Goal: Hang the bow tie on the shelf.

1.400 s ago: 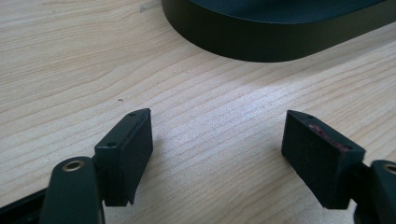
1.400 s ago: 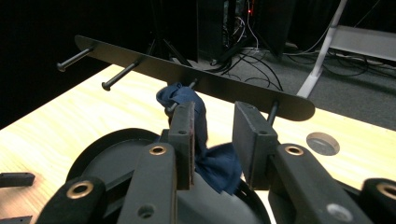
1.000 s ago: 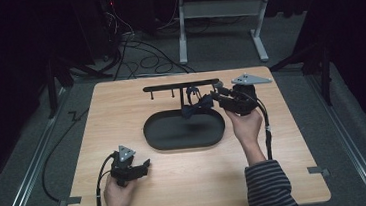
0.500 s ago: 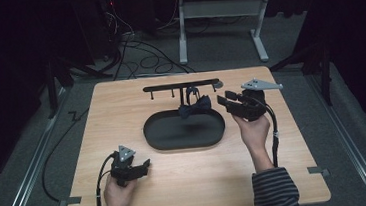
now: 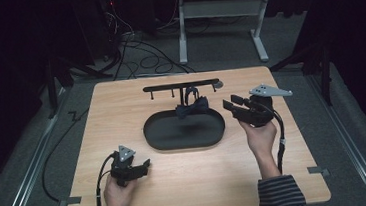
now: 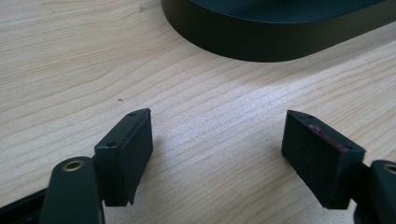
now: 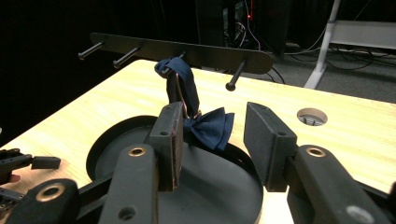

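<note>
A dark blue bow tie point(image 5: 191, 106) hangs by its strap from a peg of the black rack point(image 5: 169, 87), dangling over the back of the black oval tray point(image 5: 163, 135). My right gripper point(image 5: 233, 103) is open just right of the tray, a short gap from the tie. In the right gripper view the bow tie point(image 7: 211, 125) hangs beyond the spread jaws, its strap looped over a peg of the rack point(image 7: 140, 46). My left gripper point(image 5: 145, 165) rests open near the front left of the table. In its view the left gripper point(image 6: 219, 123) holds nothing above bare wood.
The tray's wall point(image 6: 261, 42) lies just ahead of the left gripper. A round cable hole point(image 7: 312, 116) sits in the tabletop behind the right end of the rack. Cables and a white table frame point(image 5: 223, 14) lie on the floor beyond the table.
My right gripper has drawn back to the right, away from the bow tie, which stays hanging from the rack. The left gripper has not moved.
</note>
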### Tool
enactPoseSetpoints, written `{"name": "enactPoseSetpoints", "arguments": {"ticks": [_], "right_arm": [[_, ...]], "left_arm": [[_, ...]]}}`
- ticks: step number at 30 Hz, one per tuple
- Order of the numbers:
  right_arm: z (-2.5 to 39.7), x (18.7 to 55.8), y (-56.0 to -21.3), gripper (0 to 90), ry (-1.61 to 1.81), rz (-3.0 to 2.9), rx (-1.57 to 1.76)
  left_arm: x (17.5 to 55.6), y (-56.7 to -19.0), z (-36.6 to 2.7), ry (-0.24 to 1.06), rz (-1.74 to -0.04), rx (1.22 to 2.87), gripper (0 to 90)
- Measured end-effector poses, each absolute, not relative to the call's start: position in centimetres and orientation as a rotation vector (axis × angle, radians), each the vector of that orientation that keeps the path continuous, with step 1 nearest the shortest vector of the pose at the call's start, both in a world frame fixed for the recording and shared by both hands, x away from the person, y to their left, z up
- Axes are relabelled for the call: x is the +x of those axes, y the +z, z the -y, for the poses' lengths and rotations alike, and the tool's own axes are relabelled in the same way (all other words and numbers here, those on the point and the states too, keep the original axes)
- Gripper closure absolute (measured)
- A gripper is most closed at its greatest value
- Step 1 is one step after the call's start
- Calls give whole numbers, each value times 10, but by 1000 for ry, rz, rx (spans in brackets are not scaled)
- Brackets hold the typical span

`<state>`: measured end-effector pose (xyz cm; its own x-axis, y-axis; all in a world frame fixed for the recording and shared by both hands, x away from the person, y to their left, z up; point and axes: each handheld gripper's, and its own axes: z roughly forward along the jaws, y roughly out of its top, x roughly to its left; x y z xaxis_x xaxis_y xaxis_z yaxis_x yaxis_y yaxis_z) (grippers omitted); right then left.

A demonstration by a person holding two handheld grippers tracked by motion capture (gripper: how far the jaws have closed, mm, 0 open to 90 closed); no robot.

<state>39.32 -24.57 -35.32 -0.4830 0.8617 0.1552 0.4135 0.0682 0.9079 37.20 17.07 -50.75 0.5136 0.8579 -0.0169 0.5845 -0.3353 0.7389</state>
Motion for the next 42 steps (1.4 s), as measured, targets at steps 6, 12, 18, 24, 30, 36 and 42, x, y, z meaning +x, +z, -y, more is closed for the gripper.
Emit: {"name": "enactPoseSetpoints", "arguments": {"ticks": [6,12,18,24,30,36,42], "right_arm": [[248,388,-356,589,1394,-1930,1269],[250,382,-357,584,1397,-1928,1264],[252,376,-359,577,1400,-1927,1261],[255,369,-362,577,1397,-1926,1264],[257,363,-359,576,1398,-1921,1254],[257,357,-361,576,1413,-1916,1245],[256,351,-363,575,1420,-1919,1239]], "left_arm": [[372,-507,-171,498,-1174,2053,254],[372,-508,-171,499,-1175,2052,254],[372,-507,-171,496,-1174,2054,254],[372,-507,-171,496,-1174,2054,254],[372,-508,-171,497,-1173,2052,254],[372,-508,-171,499,-1174,2051,254],[372,-508,-171,497,-1173,2052,254]]}}
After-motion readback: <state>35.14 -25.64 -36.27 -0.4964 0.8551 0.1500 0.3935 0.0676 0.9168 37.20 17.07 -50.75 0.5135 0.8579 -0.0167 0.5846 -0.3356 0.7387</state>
